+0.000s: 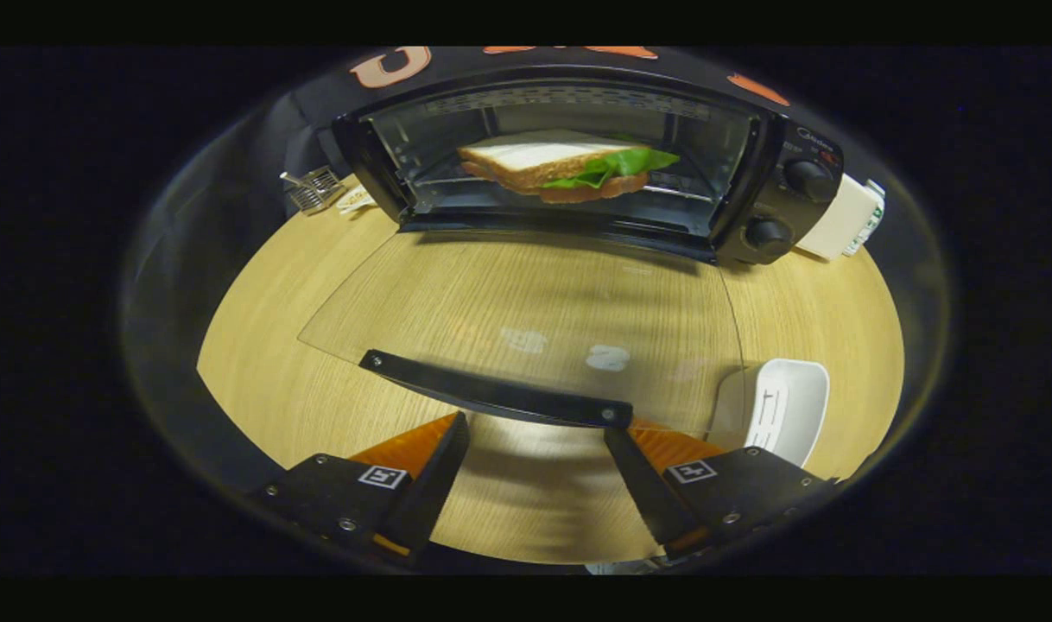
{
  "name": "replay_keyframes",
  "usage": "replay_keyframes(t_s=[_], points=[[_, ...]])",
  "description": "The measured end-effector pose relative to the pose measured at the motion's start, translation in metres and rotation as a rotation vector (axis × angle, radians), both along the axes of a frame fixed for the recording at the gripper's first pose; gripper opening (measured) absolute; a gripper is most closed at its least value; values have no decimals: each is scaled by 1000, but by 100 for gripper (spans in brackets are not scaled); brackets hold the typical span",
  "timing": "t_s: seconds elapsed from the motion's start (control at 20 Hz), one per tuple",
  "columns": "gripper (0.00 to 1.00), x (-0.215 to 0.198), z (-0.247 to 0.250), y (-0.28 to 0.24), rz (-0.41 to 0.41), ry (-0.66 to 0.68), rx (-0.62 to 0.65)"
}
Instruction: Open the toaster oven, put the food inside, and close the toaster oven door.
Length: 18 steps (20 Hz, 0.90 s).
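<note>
A black toaster oven (pixel 776 186) stands at the far side of the wooden table with its glass door (pixel 526 320) folded flat down toward me. A sandwich (pixel 560 164) with white bread and green lettuce lies on the rack inside. The door's black handle bar (pixel 491 393) lies just ahead of my fingertips. My gripper (pixel 535 432) is open, its fingers wide apart just short of the handle, with nothing between them.
A white dish (pixel 785 406) sits on the table right of the door, beside my right finger. A small wire rack (pixel 312 188) lies left of the oven. A white box (pixel 850 216) stands against the oven's right side, past its two knobs (pixel 807 177).
</note>
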State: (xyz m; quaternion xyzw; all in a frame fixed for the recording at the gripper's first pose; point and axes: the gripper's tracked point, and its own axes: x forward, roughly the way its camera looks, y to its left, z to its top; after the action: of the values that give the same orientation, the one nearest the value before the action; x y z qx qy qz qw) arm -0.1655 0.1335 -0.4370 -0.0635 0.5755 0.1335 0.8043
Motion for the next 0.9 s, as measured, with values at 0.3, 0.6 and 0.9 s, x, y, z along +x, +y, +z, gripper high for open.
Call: replay_keyframes(t_s=[0.3,0.6,0.9], points=[[94,54,45,27,-17,-154,83],[94,103,81,30,-85,-226,124],[94,145,114,21,-124,-323,132]])
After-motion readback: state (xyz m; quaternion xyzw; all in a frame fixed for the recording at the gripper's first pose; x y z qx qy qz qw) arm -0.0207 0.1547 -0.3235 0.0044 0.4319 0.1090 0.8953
